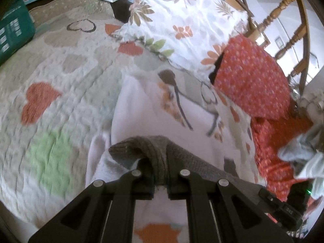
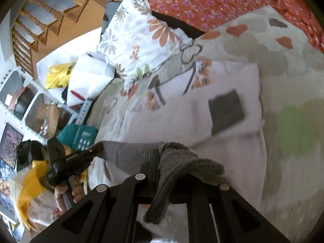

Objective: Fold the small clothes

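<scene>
A grey knitted garment (image 1: 154, 151) hangs stretched between both grippers above a white cloth (image 1: 182, 109) printed with flowers, spread on a quilt. My left gripper (image 1: 161, 179) is shut on one ribbed edge of it. My right gripper (image 2: 172, 174) is shut on the other end of the grey knit (image 2: 178, 162), whose loose end droops over the jaws. In the right wrist view the left gripper (image 2: 93, 149) shows at the left, pinching the knit's far corner, with a hand under it.
A heart-patterned quilt (image 1: 50, 85) covers the bed. A floral pillow (image 1: 182, 20) and a red flowered fabric (image 1: 253, 77) lie at the back right. A teal box (image 1: 14, 30) sits far left. A wooden chair (image 1: 283, 20), shelves (image 2: 24, 101) and bags (image 2: 58, 75) stand beside the bed.
</scene>
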Motion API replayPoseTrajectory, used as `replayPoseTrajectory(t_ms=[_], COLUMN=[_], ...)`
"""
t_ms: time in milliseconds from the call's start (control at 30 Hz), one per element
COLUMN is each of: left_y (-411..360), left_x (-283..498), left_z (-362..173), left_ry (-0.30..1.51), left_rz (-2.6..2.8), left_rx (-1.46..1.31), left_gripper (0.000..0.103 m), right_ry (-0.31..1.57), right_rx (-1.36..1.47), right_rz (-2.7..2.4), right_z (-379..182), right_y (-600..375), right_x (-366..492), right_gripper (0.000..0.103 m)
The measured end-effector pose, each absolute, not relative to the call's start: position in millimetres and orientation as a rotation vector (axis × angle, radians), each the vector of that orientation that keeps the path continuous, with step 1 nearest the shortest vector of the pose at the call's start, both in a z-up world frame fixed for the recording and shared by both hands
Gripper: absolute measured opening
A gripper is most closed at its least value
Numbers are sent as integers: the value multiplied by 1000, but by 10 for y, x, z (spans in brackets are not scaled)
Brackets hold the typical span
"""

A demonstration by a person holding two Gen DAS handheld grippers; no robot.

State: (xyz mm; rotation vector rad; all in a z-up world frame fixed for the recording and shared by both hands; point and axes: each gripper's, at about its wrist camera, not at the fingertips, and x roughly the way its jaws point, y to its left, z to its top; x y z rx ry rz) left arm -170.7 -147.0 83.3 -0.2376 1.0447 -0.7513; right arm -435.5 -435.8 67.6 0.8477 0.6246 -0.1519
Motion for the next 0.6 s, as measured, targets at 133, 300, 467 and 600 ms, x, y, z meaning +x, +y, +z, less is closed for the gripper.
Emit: replayPoseTrajectory(t_ms=[133, 300, 467, 600], left_y=[-1742, -2018, -2257, -2422], left_x=[-1409, -1134, -945, -824], left_z=[756, 525, 427, 402], left_ry=[1050, 1099, 1119, 1113], left_rz=[-720, -673, -679, -673], left_rx=[-233, -194, -163, -155], left_gripper=[7, 7, 8, 13], right_ry=[650, 712, 747, 735], right_rx=[827, 819, 882, 987], right_rz=[-184, -230, -260, -256], right_z=[692, 497, 205, 19], right_y=[-4538, -4779, -5058, -5342], right_x=[-3971, -3576, -3379, -3353], right_gripper=[7, 7, 7, 8])
